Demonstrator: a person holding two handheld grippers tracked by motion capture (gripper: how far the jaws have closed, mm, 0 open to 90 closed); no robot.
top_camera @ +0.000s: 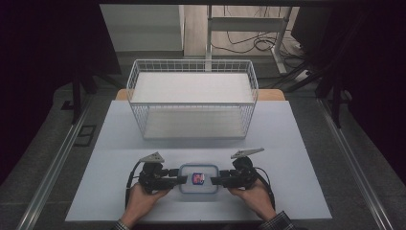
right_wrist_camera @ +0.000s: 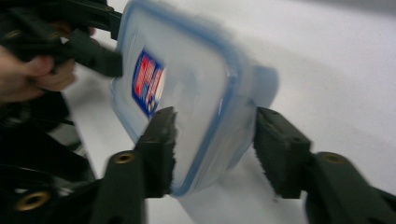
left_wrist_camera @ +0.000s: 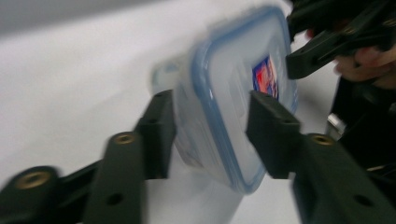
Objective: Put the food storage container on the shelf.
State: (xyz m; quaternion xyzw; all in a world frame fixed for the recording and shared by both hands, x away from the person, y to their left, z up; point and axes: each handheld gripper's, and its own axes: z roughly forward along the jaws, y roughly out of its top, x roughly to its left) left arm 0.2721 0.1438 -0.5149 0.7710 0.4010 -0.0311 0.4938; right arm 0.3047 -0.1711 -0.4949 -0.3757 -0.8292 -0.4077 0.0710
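Looking down from the high view, I see a small lidded container (top_camera: 198,178) sitting on the near part of the table (top_camera: 297,191), straight in front of the person, with a white wire basket (top_camera: 192,98) standing well behind it. The left hand-held gripper (top_camera: 183,178) comes at the container from its left end and the right hand-held gripper (top_camera: 213,180) from its right end, so it lies squarely between the two, about equally close to each.

From the left gripper view, the jaws stand apart on either side of the container's blue-rimmed lid (left_wrist_camera: 233,93); whether both pads press it I cannot tell through the blur.

From the right gripper view, the container (right_wrist_camera: 187,93) again sits between the spread jaws, one jaw against the lid's edge, the other just beside the wall. A joint lift toward the basket looks likely.
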